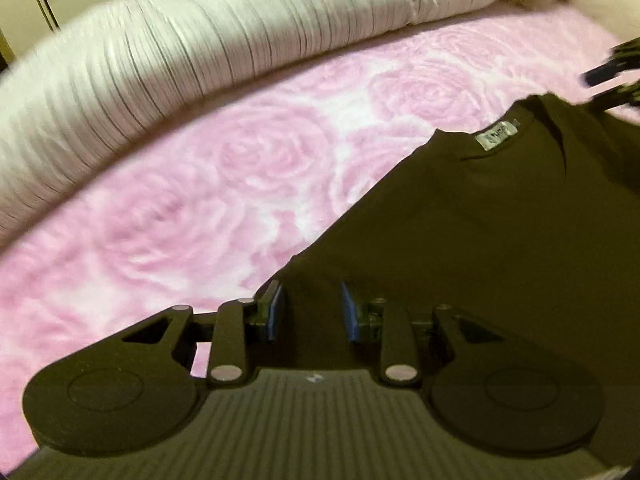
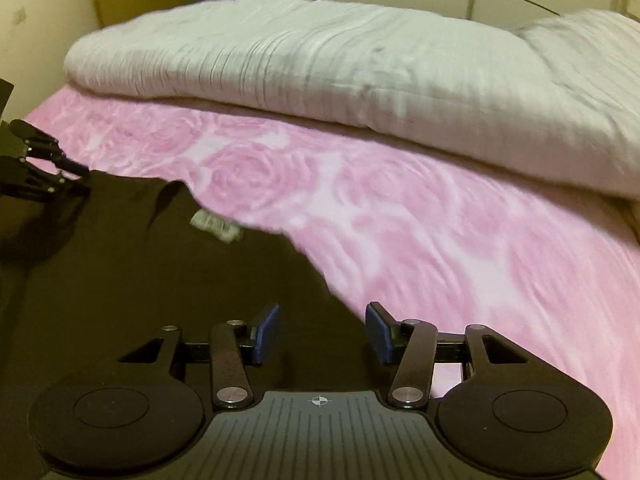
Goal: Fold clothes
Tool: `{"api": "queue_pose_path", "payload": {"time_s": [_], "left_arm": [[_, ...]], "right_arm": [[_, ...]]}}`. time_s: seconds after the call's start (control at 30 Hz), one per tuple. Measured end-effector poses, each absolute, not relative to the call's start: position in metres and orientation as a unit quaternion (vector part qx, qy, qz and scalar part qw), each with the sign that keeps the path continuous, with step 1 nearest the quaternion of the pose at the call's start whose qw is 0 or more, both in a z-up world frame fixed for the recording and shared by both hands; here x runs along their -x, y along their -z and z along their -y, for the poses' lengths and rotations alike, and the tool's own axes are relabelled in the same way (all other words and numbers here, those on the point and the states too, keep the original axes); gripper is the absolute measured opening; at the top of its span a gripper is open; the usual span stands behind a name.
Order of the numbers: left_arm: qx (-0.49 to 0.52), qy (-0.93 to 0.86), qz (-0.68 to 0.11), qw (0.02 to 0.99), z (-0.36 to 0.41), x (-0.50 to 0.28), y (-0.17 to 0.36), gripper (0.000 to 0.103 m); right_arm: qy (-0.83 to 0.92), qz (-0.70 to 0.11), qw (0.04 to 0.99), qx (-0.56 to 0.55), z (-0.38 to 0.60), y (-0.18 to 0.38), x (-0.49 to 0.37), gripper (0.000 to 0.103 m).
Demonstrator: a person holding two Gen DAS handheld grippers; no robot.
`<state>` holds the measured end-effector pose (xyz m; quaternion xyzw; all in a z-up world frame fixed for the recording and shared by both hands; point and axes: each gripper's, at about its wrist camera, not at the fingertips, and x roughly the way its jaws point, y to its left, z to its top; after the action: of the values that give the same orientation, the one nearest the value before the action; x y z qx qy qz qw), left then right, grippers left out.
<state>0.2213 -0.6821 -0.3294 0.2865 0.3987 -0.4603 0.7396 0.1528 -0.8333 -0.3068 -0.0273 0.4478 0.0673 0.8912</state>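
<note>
**Me:** Left tongs [image 1: 312, 310] sit right in front of my left camera. Their blue pads are apart and hold nothing. Under them lies the black shirt [image 1: 500, 220].

**Helper:** Where is the shirt?

**Me:** It lies spread on the pink rose blanket [image 1: 180, 208] on the bed, with its white neck tag [image 1: 496, 136] showing. My right tongs [image 2: 322, 334] are open too, above the shirt's edge. A grey quilt [image 2: 320, 64] is bunched up far behind. Both pictures are a bit blurry.
</note>
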Motion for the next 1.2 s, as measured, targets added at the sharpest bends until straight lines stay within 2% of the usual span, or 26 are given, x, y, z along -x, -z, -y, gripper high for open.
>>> {"api": "queue_pose_path", "payload": {"time_s": [0.1,0.13,0.17,0.2,0.23,0.27,0.3,0.33,0.5,0.67,0.77,0.8,0.83,0.87,0.9,1.03,1.2], "left_arm": [[-0.256,0.480,-0.395,0.740,0.678,-0.227,0.335,0.026],[-0.250,0.482,-0.396,0.741,0.676,-0.228,0.335,0.021],[-0.249,0.483,-0.393,0.742,0.674,-0.227,0.335,0.012],[-0.255,0.485,-0.386,0.742,0.672,-0.225,0.334,0.009],[-0.259,0.484,-0.379,0.745,0.670,-0.223,0.332,0.006],[-0.261,0.480,-0.371,0.751,0.668,-0.222,0.329,0.004],[-0.257,0.474,-0.365,0.759,0.665,-0.222,0.325,0.003],[-0.247,0.465,-0.359,0.770,0.658,-0.225,0.320,0.003],[-0.233,0.434,-0.341,0.801,0.626,-0.246,0.301,0.003],[-0.224,0.384,-0.361,0.820,0.607,-0.283,0.312,0.004],[-0.224,0.379,-0.371,0.817,0.607,-0.284,0.320,0.010],[-0.221,0.379,-0.368,0.820,0.605,-0.282,0.319,0.014],[-0.216,0.377,-0.360,0.826,0.599,-0.278,0.314,0.025],[-0.209,0.374,-0.354,0.831,0.590,-0.275,0.309,0.030],[-0.205,0.367,-0.353,0.835,0.579,-0.272,0.304,0.030],[-0.208,0.315,-0.366,0.850,0.511,-0.268,0.292,0.030],[-0.222,0.190,-0.410,0.864,0.396,-0.281,0.291,0.033]], "right_arm": [[-0.074,-0.466,0.881,0.034,0.829,0.328,-0.190,0.053],[-0.080,-0.475,0.876,0.035,0.828,0.334,-0.198,0.053],[-0.090,-0.485,0.869,0.040,0.826,0.342,-0.204,0.053],[-0.100,-0.496,0.861,0.044,0.825,0.349,-0.208,0.052],[-0.108,-0.507,0.854,0.048,0.822,0.354,-0.210,0.040],[-0.107,-0.510,0.851,0.055,0.819,0.355,-0.211,0.033],[-0.101,-0.512,0.851,0.058,0.817,0.354,-0.212,0.012],[-0.098,-0.516,0.849,0.054,0.814,0.351,-0.214,0.005],[-0.112,-0.488,0.861,0.089,0.784,0.328,-0.238,0.004],[-0.111,-0.452,0.883,0.068,0.760,0.324,-0.277,0.004],[-0.099,-0.457,0.880,0.088,0.745,0.338,-0.289,0.012],[-0.083,-0.454,0.882,0.101,0.741,0.339,-0.286,0.025],[-0.072,-0.449,0.884,0.110,0.738,0.338,-0.280,0.040],[-0.069,-0.442,0.888,0.111,0.736,0.332,-0.268,0.044],[-0.066,-0.434,0.891,0.112,0.733,0.326,-0.256,0.050],[-0.056,-0.407,0.905,0.110,0.725,0.304,-0.206,0.055],[-0.063,-0.451,0.889,0.049,0.694,0.305,-0.132,0.057]]}}
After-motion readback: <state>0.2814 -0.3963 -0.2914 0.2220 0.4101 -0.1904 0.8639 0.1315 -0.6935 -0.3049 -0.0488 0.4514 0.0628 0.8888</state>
